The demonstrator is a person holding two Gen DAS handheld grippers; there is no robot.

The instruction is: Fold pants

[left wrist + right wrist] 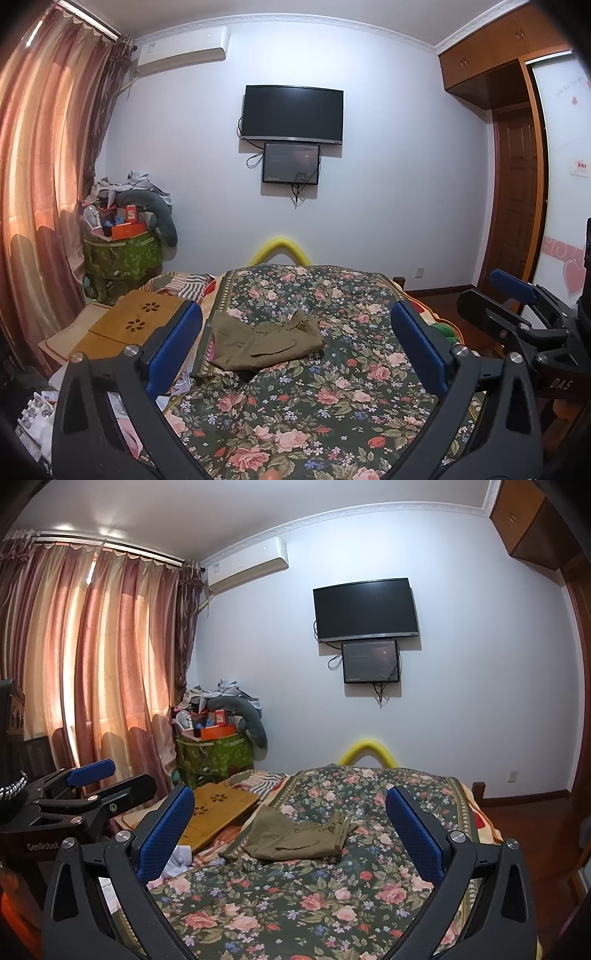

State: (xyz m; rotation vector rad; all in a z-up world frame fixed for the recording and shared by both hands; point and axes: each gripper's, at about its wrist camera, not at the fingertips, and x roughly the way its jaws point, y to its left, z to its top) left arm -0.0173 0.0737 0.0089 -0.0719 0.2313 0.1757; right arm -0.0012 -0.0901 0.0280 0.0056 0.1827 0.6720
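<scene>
Olive pants (264, 341) are seen crumpled at twelve o'clock, lying crosswise, ahead of both grippers, left gripper (295, 350) and right gripper (291, 834), whose fingers are spread wide and empty; neither is clearly nearer.

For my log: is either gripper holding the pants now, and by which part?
Nothing is held. The left gripper and right gripper are open, and the pants lie crumpled on the bed.

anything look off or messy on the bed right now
The olive pants lie crumpled in a loose heap on the floral bedspread, not flat. A wooden lap tray sits tilted at the bed's left edge. Both grippers, left gripper and right gripper, are open and empty.
</scene>
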